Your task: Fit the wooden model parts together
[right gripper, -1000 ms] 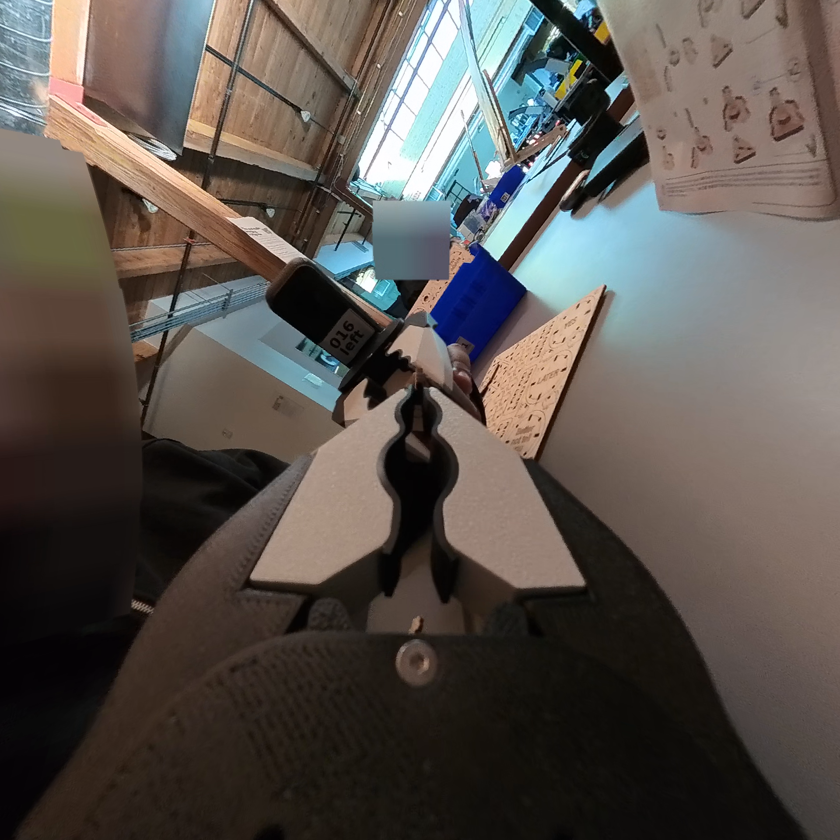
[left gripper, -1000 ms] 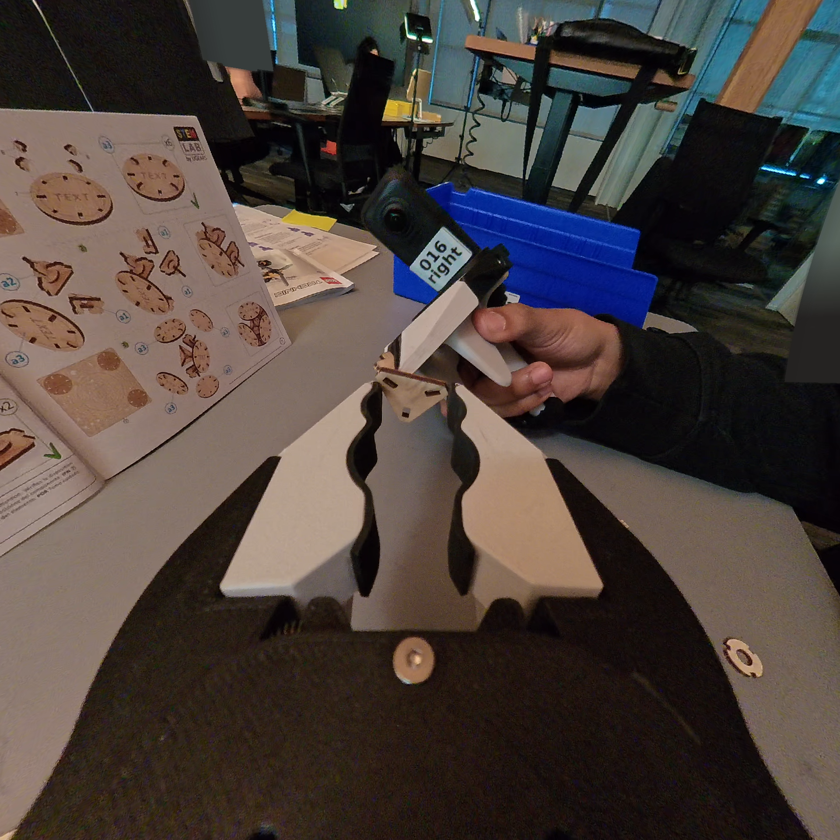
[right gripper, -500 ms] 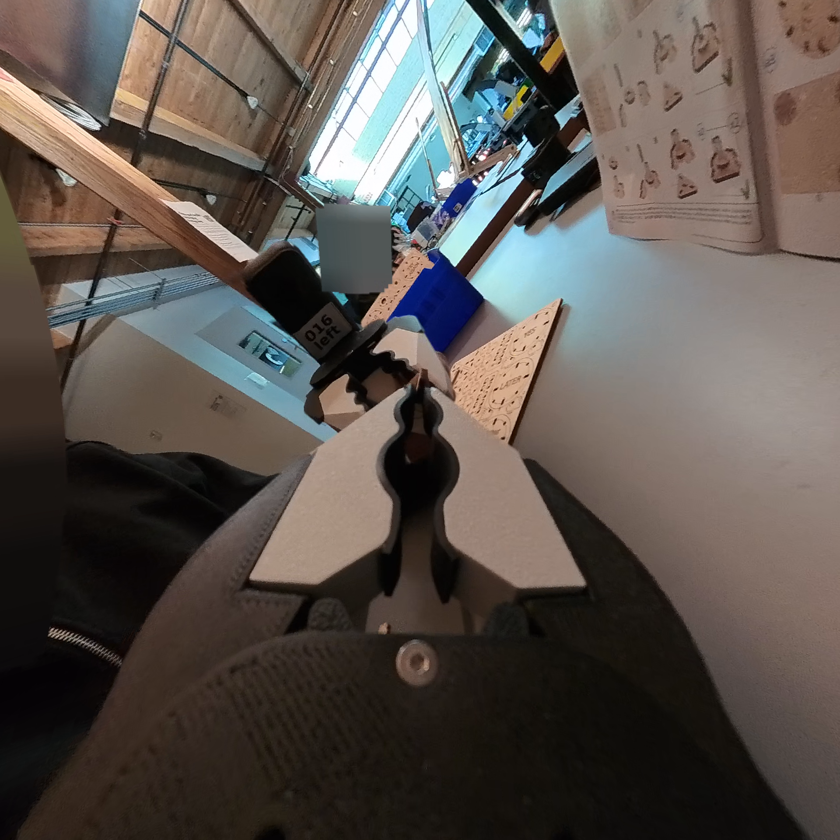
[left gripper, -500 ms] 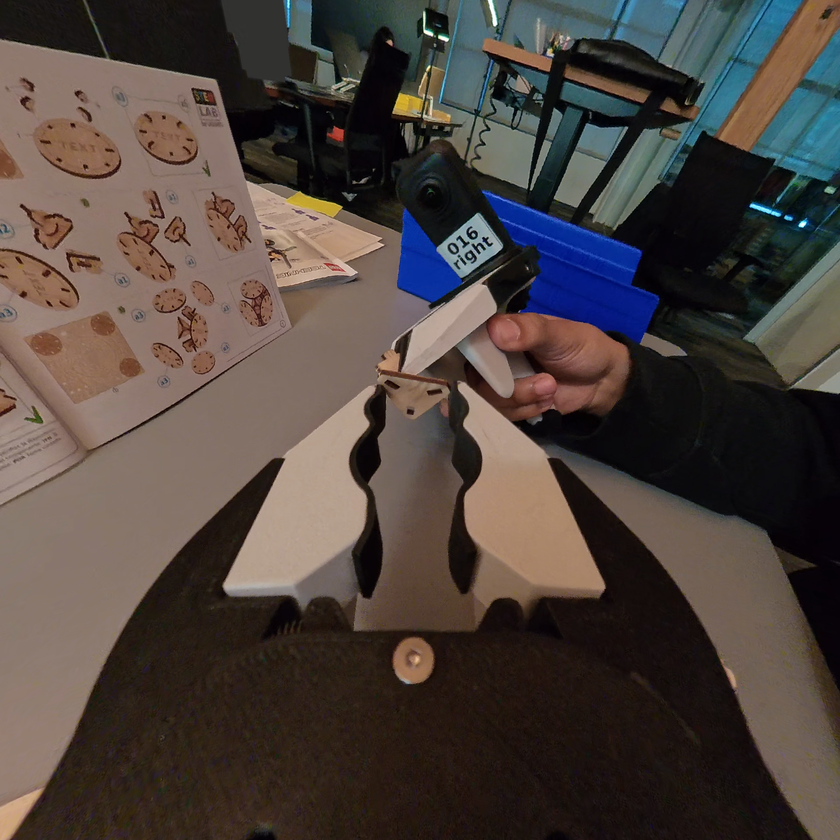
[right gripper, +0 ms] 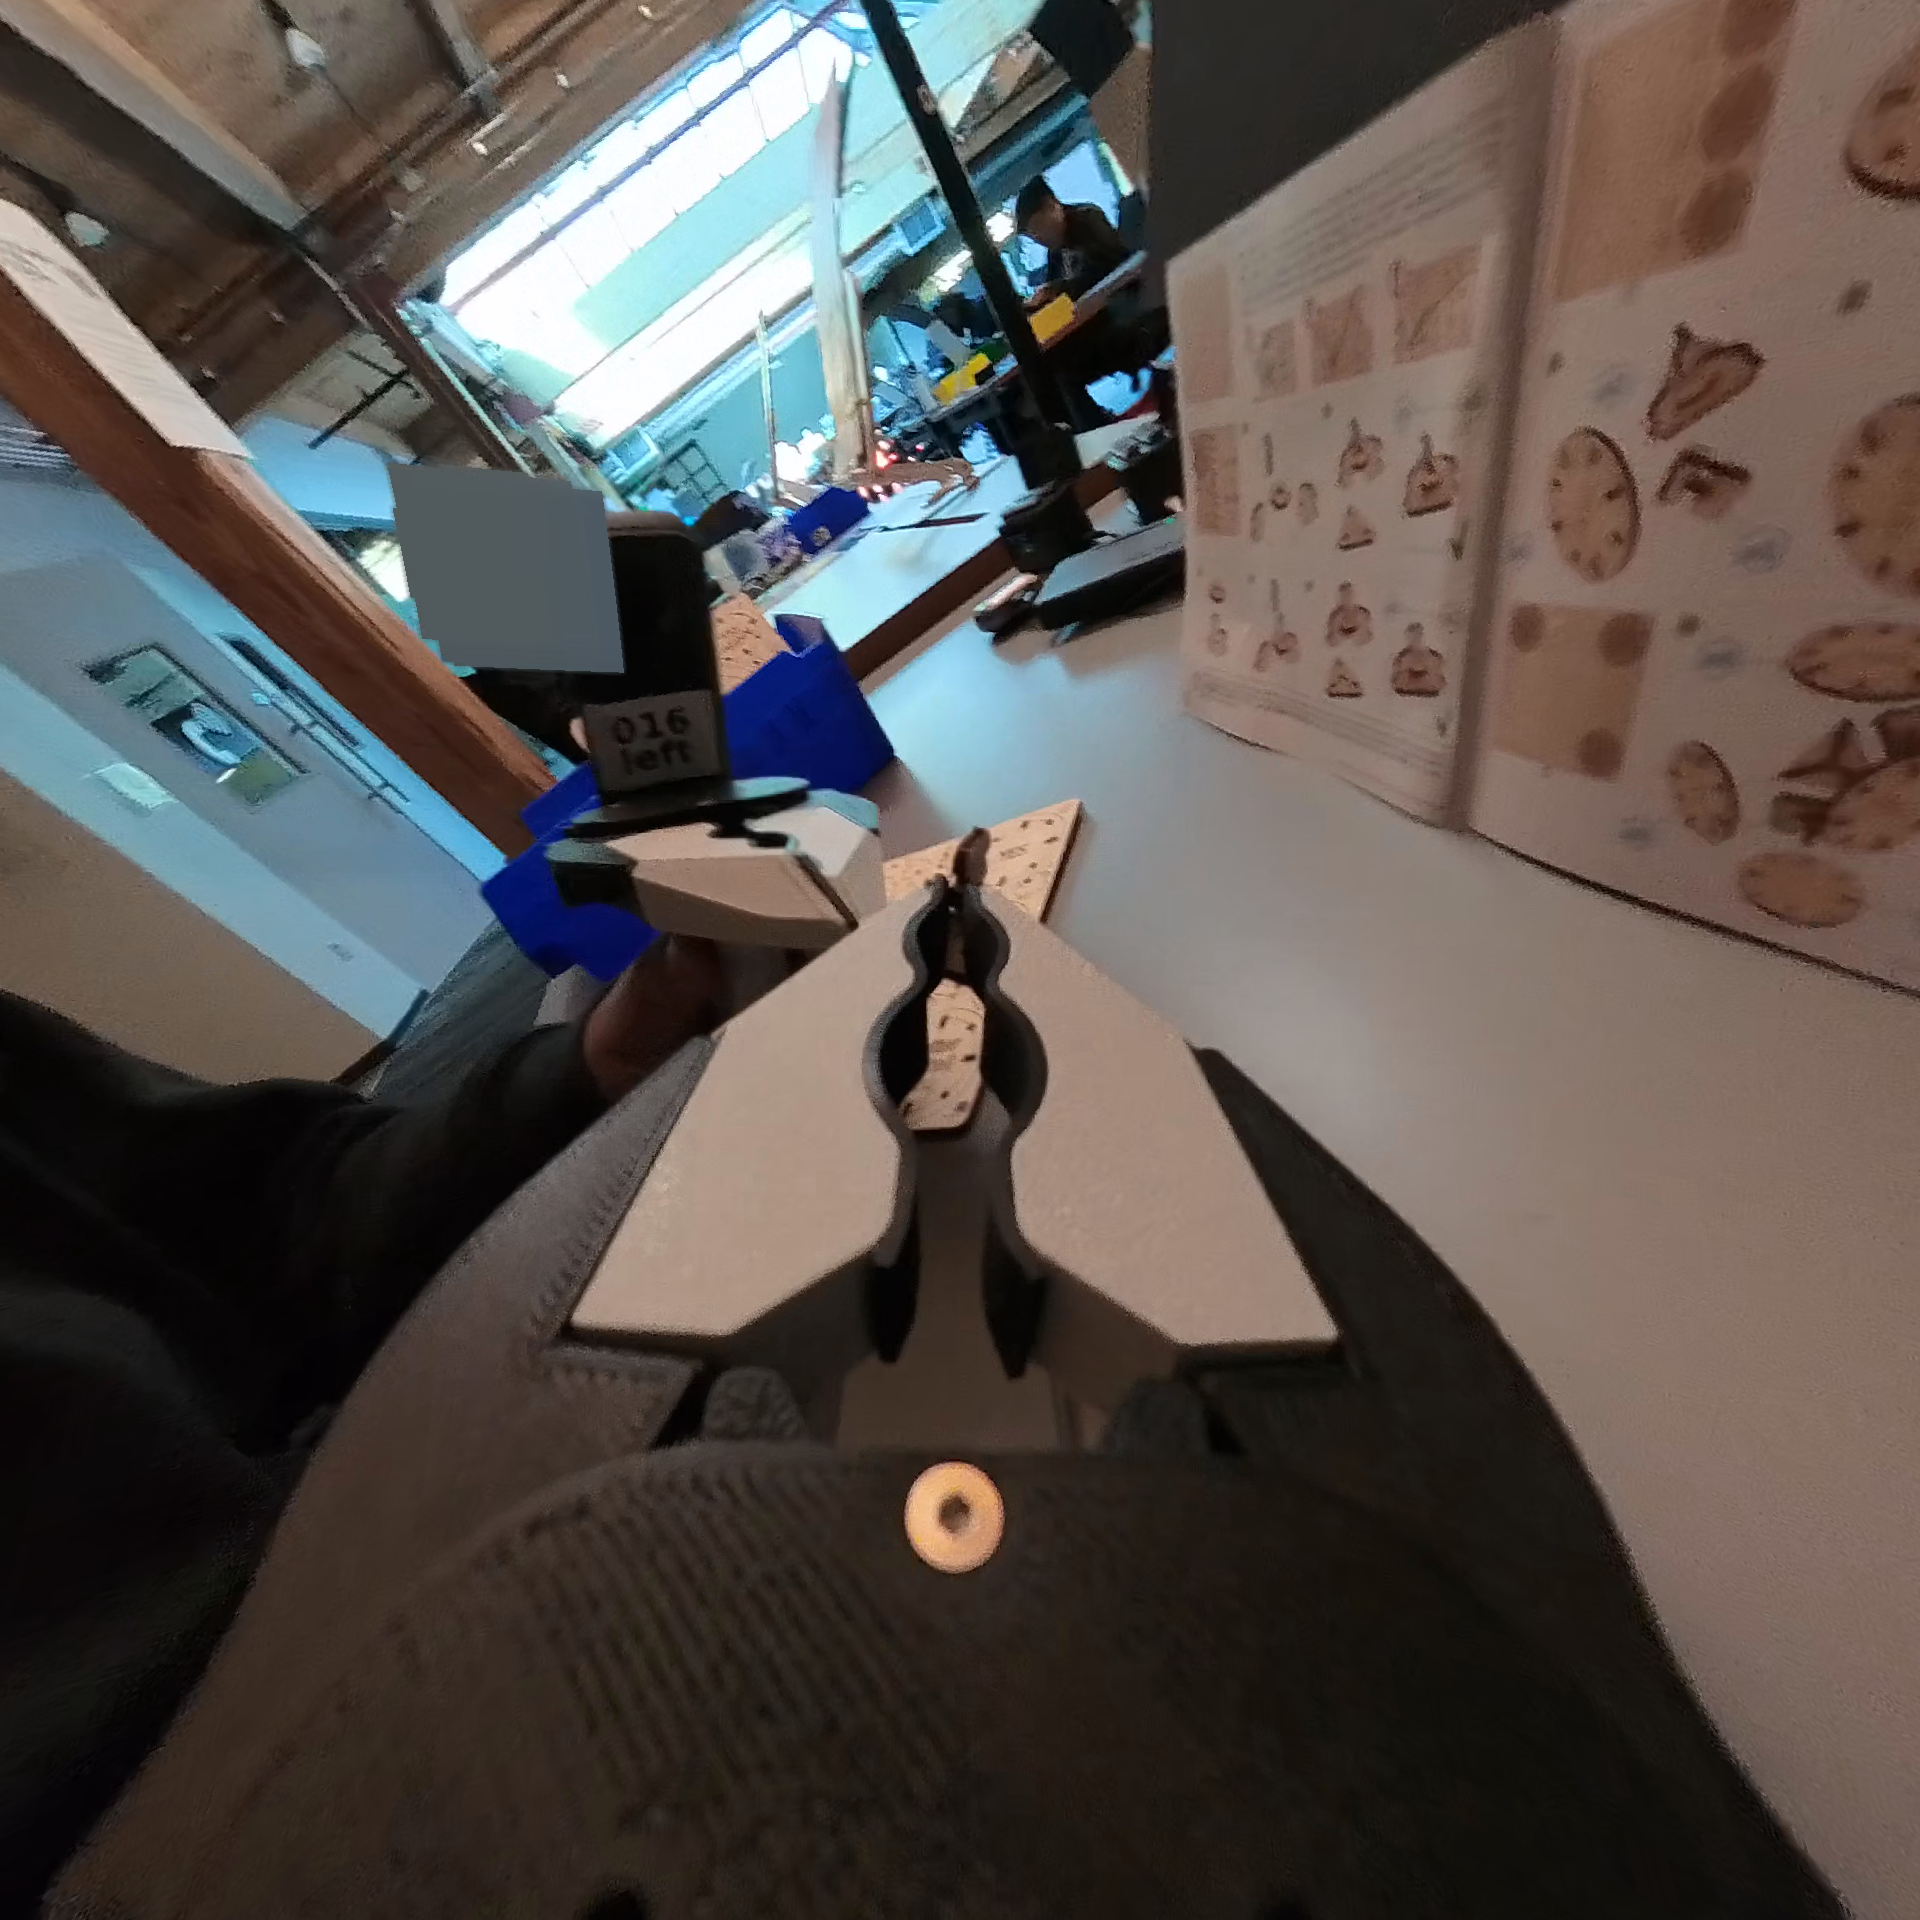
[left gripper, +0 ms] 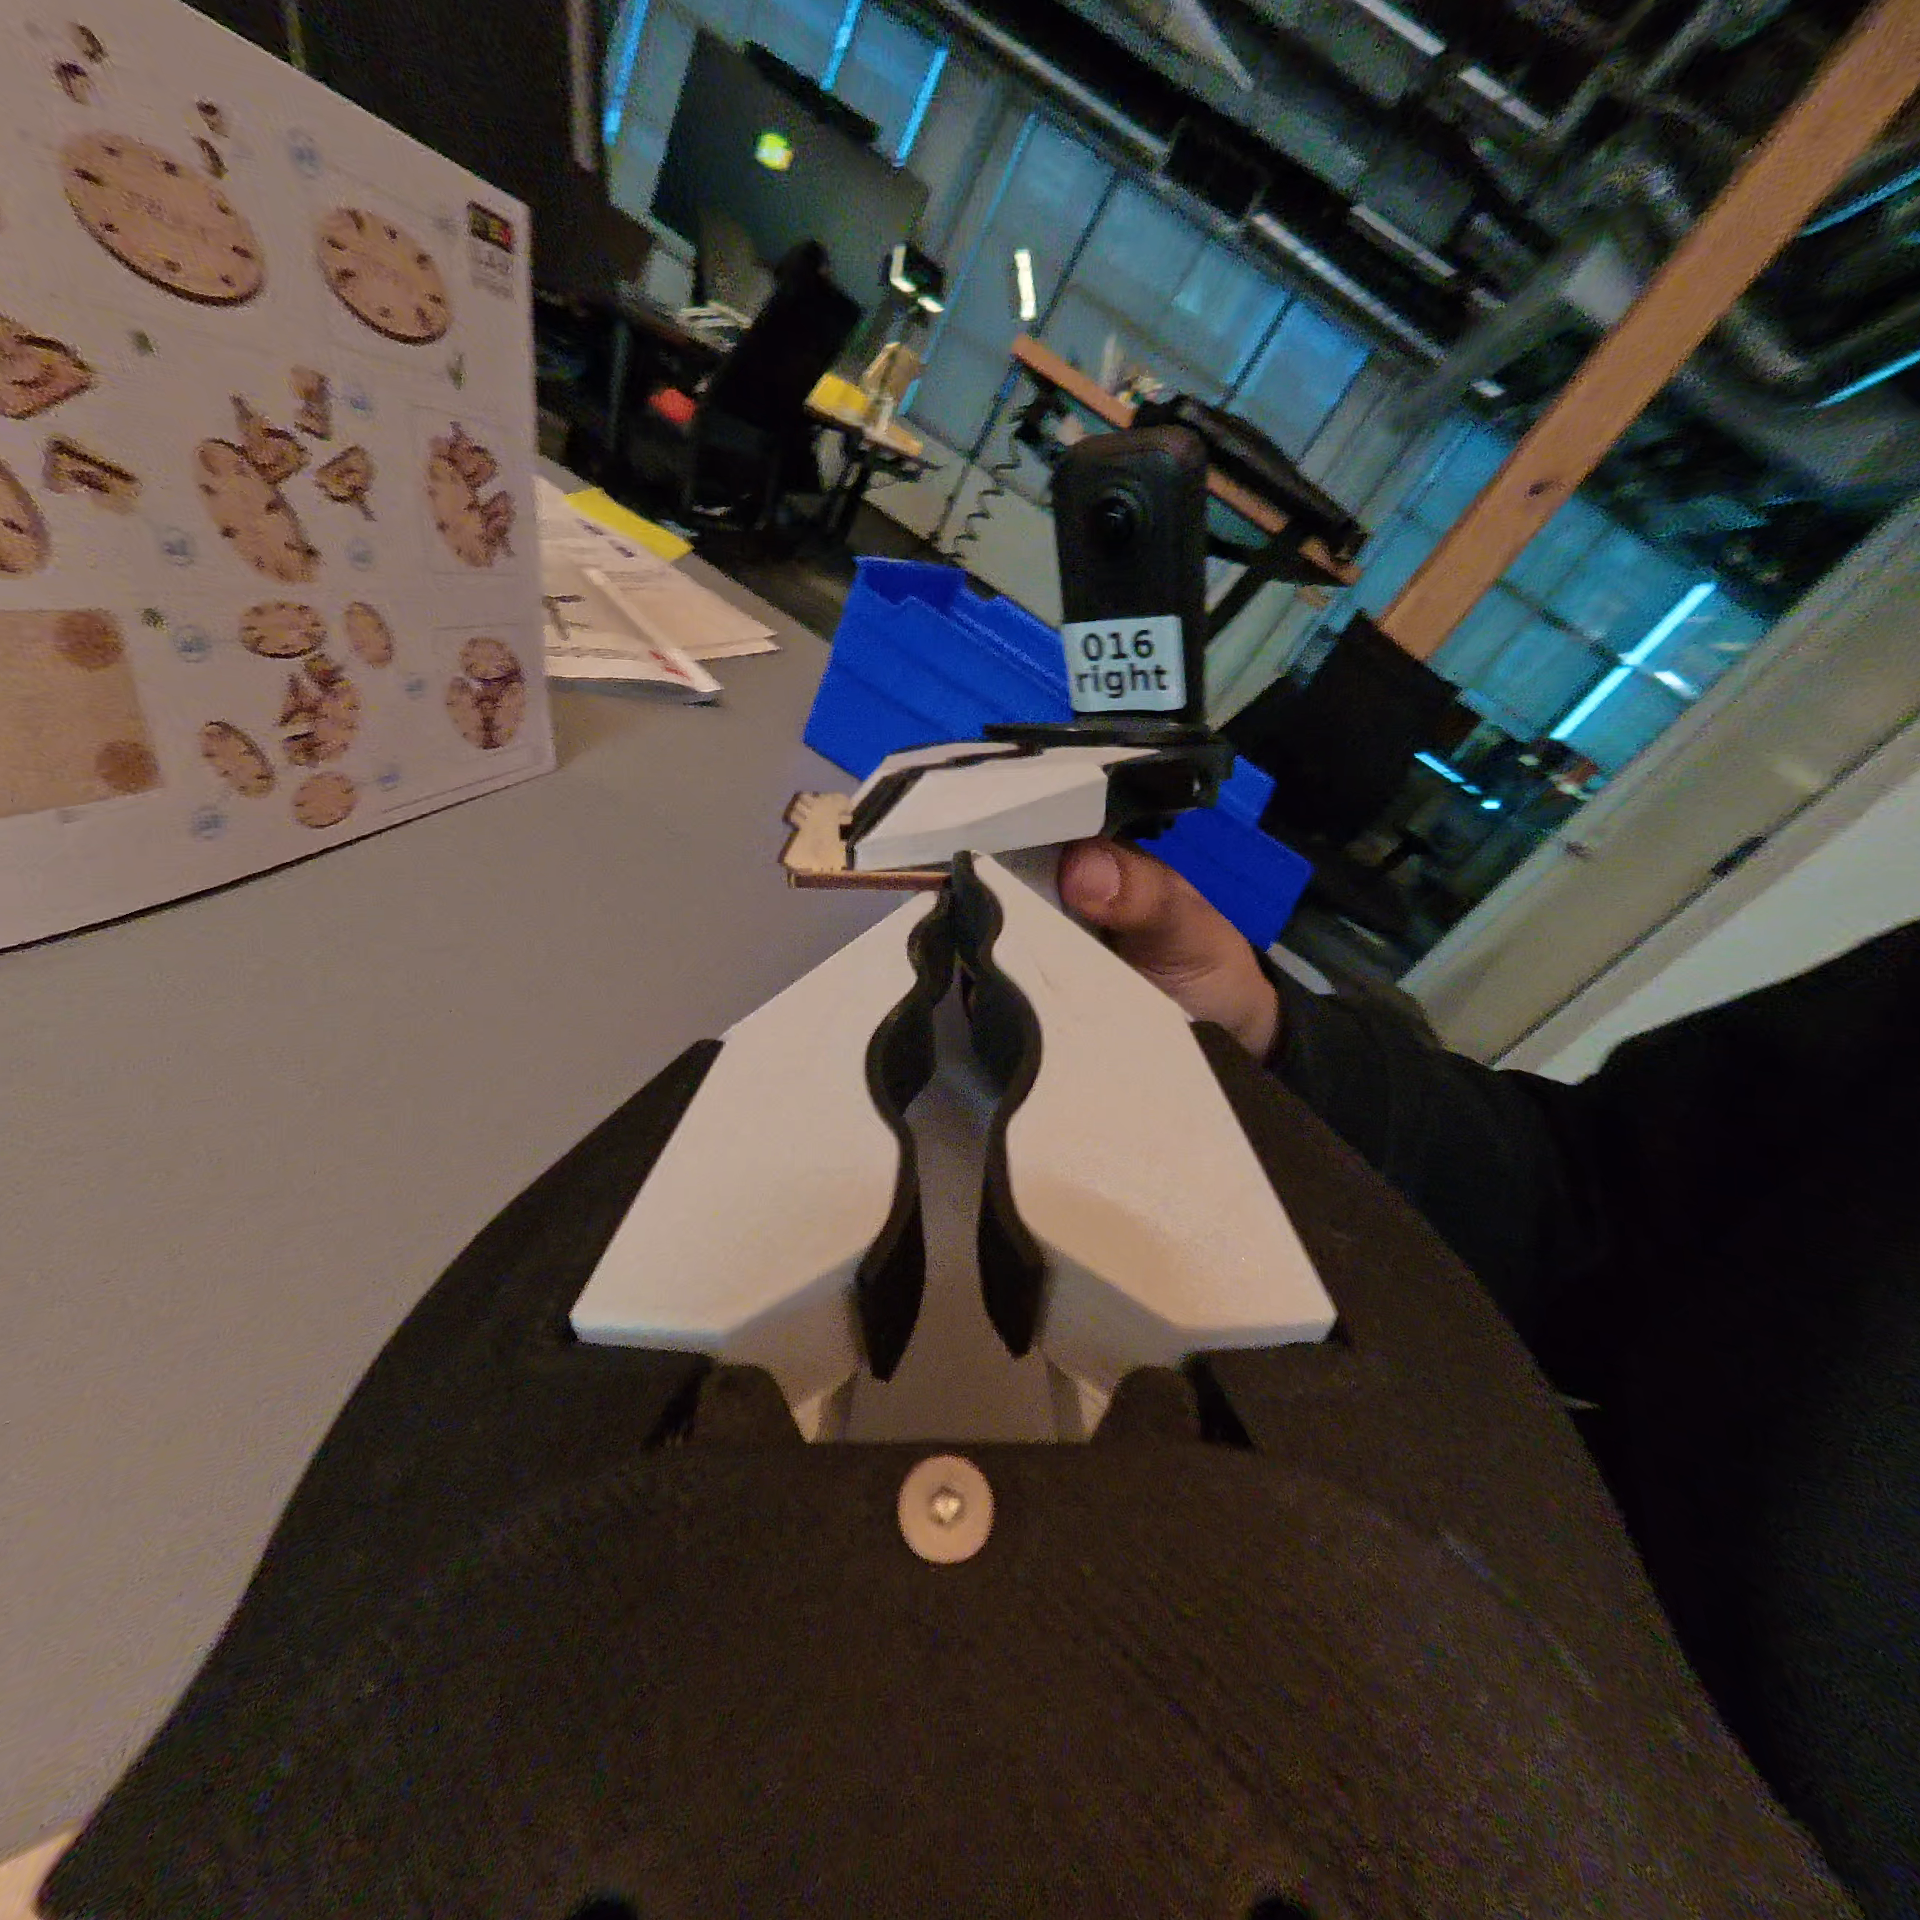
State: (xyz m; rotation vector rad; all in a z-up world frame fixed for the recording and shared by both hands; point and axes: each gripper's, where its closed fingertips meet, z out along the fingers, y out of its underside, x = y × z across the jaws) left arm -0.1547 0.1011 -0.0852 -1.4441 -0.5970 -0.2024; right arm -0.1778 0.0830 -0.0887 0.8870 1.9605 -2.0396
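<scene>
The right gripper (left gripper: 847, 831) has its jaws closed flat on a small, thin laser-cut plywood piece (left gripper: 821, 842), held above the grey table (left gripper: 364, 1039). The left gripper (left gripper: 961, 883) has its tips pressed together at the near edge of that same piece, apparently pinching it. Far left stands an open instruction booklet (left gripper: 260, 468); a blue plastic bin (left gripper: 935, 665) lies beyond, and a perforated plywood sheet (right gripper: 1029, 847) lies flat by another bin.

Close wrist views, facing (shared table (left gripper: 312, 1039))
</scene>
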